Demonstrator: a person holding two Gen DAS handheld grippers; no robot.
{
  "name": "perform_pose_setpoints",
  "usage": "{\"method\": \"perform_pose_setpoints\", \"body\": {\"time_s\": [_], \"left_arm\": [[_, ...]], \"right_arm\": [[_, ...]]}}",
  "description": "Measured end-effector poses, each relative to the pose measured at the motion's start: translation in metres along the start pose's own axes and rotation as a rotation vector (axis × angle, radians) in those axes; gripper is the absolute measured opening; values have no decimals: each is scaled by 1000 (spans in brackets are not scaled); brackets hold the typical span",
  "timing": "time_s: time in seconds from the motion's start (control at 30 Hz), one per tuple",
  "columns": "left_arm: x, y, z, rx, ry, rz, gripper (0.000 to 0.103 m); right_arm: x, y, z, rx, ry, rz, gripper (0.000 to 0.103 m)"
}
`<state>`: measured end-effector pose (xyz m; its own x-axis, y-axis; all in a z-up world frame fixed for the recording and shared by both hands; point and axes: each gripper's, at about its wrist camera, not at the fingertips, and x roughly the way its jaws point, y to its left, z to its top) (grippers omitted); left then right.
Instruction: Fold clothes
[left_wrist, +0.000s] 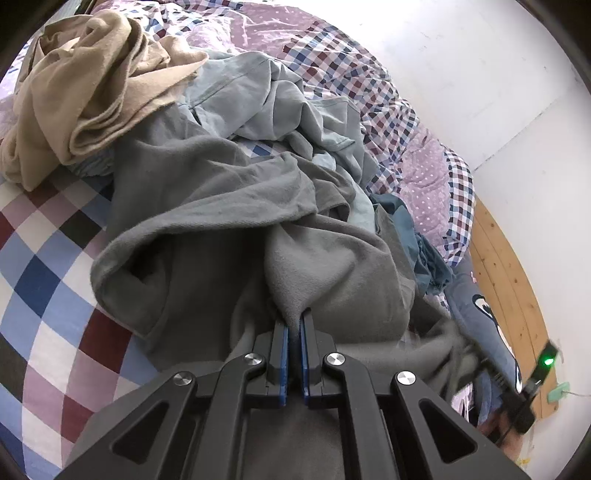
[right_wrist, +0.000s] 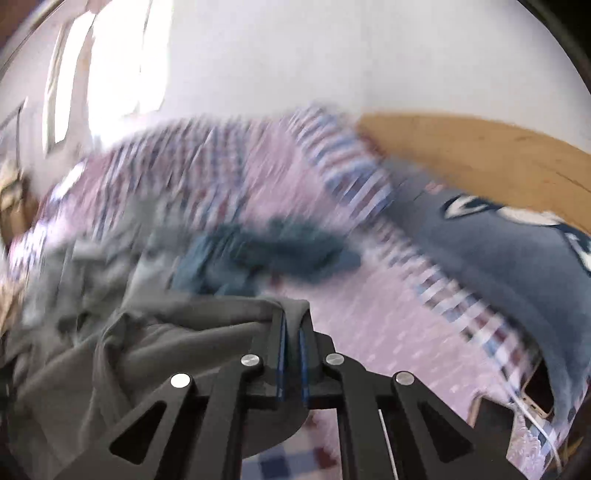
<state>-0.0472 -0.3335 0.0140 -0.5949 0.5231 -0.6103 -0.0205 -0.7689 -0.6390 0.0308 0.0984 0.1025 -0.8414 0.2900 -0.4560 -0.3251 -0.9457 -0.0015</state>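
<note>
Both claws are clamped on the grey garment (left_wrist: 207, 229): left claw (left_wrist: 294, 325) pinches a fold of it over the checked bed (left_wrist: 44, 258), right claw (right_wrist: 291, 325) grips its edge. Beige cloth (left_wrist: 85, 92) lies behind.

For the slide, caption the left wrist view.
Left gripper pinches a grey garment on the checked bedsheet, beige and blue clothes behind.

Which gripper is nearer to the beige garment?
Left. The left gripper, shut on the grey garment, has the beige garment ahead; the right gripper sees it only at the far left edge.
</note>
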Motion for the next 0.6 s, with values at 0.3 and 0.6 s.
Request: {"method": "perform_pose_setpoints", "body": {"time_s": [0.3, 0.6], "left_arm": [[14, -29, -18, 146, 54, 37, 4], [19, -24, -21, 115, 82, 39, 4]], "right_arm": [[49, -41, -35, 154, 277, -112, 25], [11, 13, -18, 15, 131, 10, 50]]}}
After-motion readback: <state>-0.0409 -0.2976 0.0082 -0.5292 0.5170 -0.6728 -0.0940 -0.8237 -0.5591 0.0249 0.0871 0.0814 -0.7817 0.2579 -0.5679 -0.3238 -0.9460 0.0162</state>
